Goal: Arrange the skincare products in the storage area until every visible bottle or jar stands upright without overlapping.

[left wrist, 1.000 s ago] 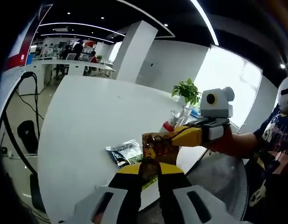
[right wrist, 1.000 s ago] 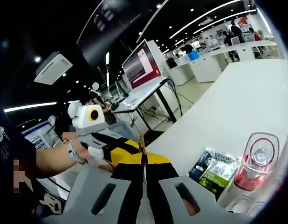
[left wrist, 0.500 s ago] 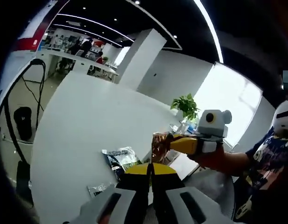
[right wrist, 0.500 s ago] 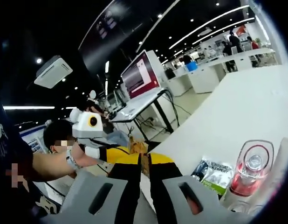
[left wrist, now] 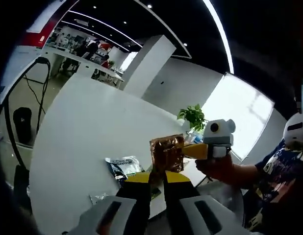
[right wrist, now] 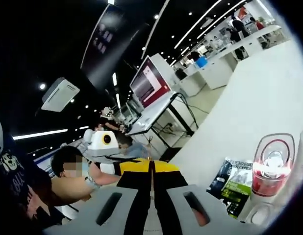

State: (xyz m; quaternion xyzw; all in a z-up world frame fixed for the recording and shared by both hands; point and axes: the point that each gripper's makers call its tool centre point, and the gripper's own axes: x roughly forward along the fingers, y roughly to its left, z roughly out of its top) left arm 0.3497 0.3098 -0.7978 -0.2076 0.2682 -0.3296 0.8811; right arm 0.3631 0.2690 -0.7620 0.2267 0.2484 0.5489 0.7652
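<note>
Lifted since the earlier frame, the brown packet (left wrist: pixel 167 152) hangs mid-frame in the right gripper (left wrist: pixel 190 151) — fingers pinched on it; left gripper (left wrist: pixel 157 182) nearly closed, empty. Lower gently onto the table (left wrist: pixel 88 132).

Big open-plan office, pretty clearly.
Black ceiling with strip lights (left wrist: pixel 217 29), long white desks (left wrist: pixel 78 68) upper left with people working, a big red-screened monitor (right wrist: pixel 150 78), potted plant (left wrist: pixel 192 116) by the window.

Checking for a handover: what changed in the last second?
The grippers drew slightly apart; the right gripper still pinches the brown packet, just above the fingers of the left gripper. The green sachet and red-capped bottle stayed on the white table.
</note>
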